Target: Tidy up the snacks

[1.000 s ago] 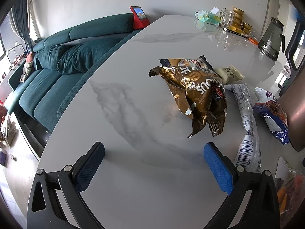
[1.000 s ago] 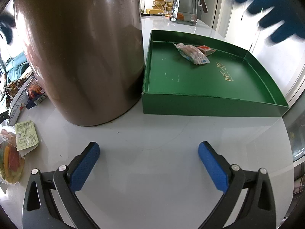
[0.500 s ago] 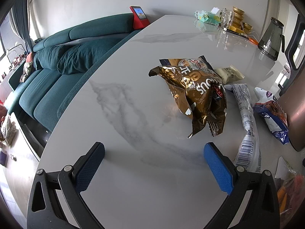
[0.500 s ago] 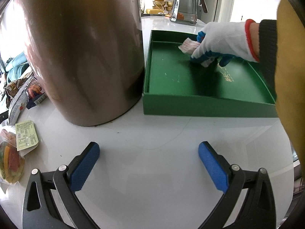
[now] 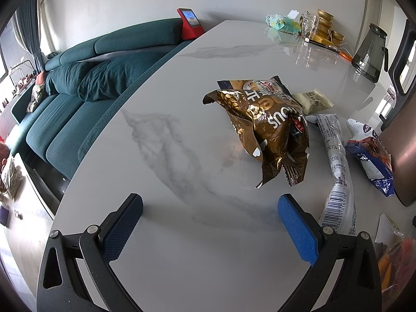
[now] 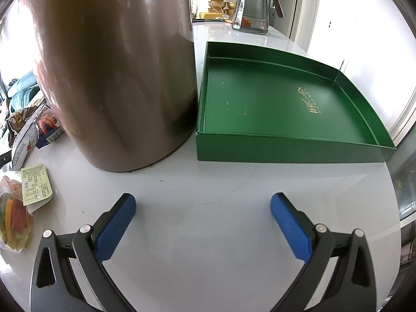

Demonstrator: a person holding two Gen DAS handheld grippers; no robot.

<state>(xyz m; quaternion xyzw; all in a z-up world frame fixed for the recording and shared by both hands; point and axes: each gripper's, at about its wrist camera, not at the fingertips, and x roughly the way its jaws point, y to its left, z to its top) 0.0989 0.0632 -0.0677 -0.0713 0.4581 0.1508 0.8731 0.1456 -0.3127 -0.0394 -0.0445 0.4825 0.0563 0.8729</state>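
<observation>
In the left wrist view a crumpled gold snack bag (image 5: 265, 127) lies mid-table, ahead of my open left gripper (image 5: 210, 208). To its right lie a long white packet (image 5: 336, 166), a blue-and-white biscuit pack (image 5: 369, 153) and a small cream packet (image 5: 313, 100). In the right wrist view a shallow green tray (image 6: 286, 150) sits with nothing in it, ahead and right of my open right gripper (image 6: 202, 208). A clear bag of coloured snacks (image 6: 14, 215) with a green label lies at the left edge.
A tall brown cylinder (image 6: 114, 65) stands left of the tray, between it and the snack pile. A dark glass jug (image 6: 251, 2) and gold bowls (image 5: 325, 26) stand at the table's far end. A teal sofa (image 5: 91, 78) runs along the table's left side.
A gloved hand reached into the green tray and took out the small packets that lay there; the hand is gone. Neither gripper has moved.
</observation>
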